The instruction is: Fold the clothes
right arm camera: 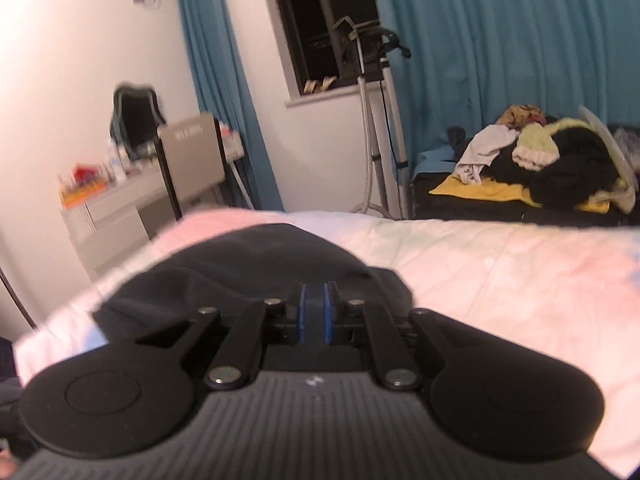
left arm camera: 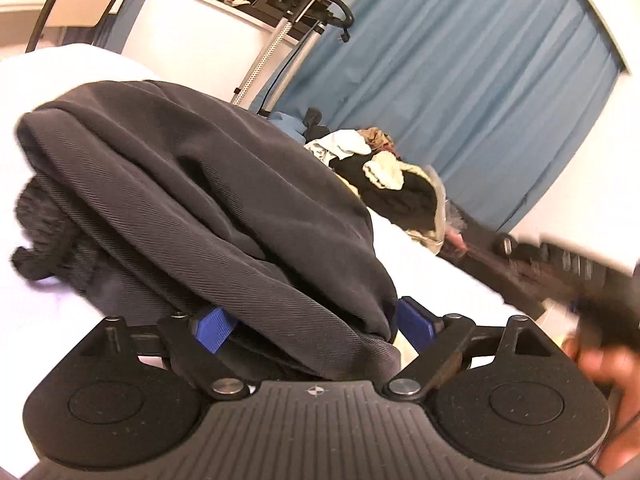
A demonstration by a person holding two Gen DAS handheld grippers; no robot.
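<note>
While the dark garment (left arm camera: 208, 200) lies bunched on the white bed (right arm camera: 500, 280), the left hand-held gripper (left arm camera: 312, 324) has its blue pads spread wide with cloth draped between them. The right hand-held gripper (right arm camera: 314, 312) pinches a fold of it; a clothes pile (right arm camera: 552, 164) sits beyond the bed's far edge

The left gripper (left arm camera: 310, 326) had its jaws spread wide. The right gripper (right arm camera: 314, 312) had its jaws pinched nearly together. A blurred hand (left arm camera: 600, 364) showed at 4 o'clock in the left view.
</note>
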